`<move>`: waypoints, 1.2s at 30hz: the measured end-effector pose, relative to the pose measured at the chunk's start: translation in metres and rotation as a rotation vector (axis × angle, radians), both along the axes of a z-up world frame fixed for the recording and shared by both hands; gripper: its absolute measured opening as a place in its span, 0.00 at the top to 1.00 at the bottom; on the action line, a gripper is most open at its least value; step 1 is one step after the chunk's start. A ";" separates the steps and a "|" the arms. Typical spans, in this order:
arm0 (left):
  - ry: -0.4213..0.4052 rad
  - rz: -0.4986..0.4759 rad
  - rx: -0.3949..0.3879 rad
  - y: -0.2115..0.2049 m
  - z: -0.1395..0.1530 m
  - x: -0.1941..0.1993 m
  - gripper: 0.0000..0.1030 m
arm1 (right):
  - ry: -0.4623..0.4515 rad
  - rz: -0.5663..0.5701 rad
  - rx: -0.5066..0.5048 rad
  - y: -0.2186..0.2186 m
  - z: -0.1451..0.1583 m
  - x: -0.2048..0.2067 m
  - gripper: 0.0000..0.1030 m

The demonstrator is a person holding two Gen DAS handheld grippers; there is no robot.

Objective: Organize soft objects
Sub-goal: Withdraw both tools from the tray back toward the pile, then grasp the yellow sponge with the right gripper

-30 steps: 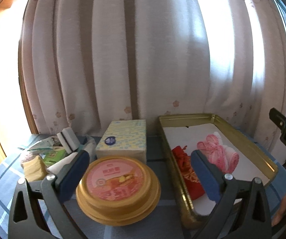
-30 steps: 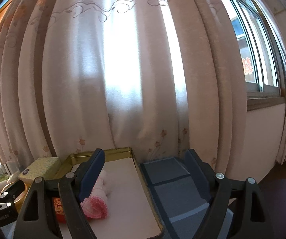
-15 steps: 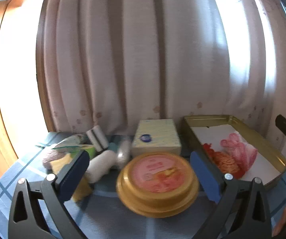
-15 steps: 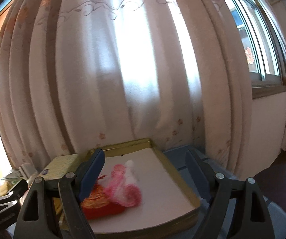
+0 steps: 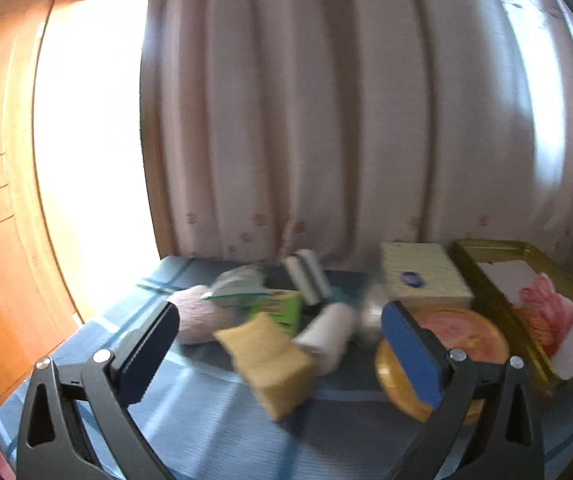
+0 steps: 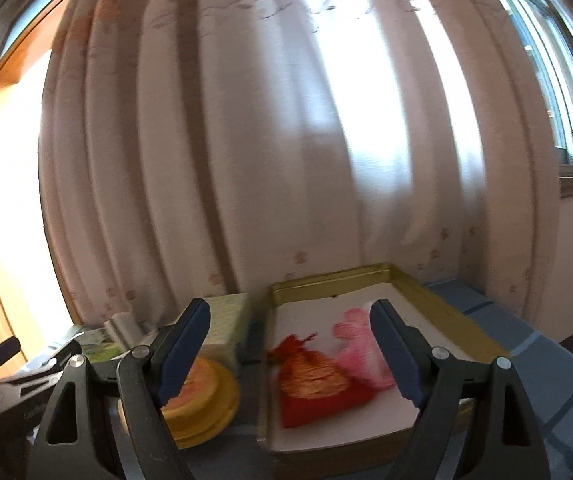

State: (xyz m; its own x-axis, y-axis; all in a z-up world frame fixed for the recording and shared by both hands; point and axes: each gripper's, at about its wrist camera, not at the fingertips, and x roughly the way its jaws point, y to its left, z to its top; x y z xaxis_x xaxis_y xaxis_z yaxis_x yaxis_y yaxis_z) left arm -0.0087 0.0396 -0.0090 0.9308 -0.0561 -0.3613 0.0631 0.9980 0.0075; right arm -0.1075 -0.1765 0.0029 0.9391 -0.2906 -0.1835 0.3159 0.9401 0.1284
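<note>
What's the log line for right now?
left gripper: open, empty | right gripper: open, empty | gold tin: red pouch, pink cloth inside

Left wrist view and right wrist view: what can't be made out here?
- Left wrist: motion blur smears the yellow sponge and the pile behind it; labels are unreadable.
- Left wrist: gold tin cut by the right edge.
- Right wrist: yellow lid partly hidden behind the right gripper jaws.
</note>
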 end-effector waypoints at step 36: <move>0.148 0.379 -0.174 0.166 -0.021 0.060 0.01 | 0.402 0.534 -0.153 0.188 -0.033 0.144 0.28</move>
State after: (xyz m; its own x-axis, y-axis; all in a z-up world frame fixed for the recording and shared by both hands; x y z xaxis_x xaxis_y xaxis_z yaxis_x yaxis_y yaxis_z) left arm 0.0509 0.2058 -0.0300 0.8362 0.2074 -0.5077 -0.3201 0.9363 -0.1446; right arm 0.0368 0.0120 -0.0301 0.8284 0.1436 -0.5414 -0.2011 0.9784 -0.0482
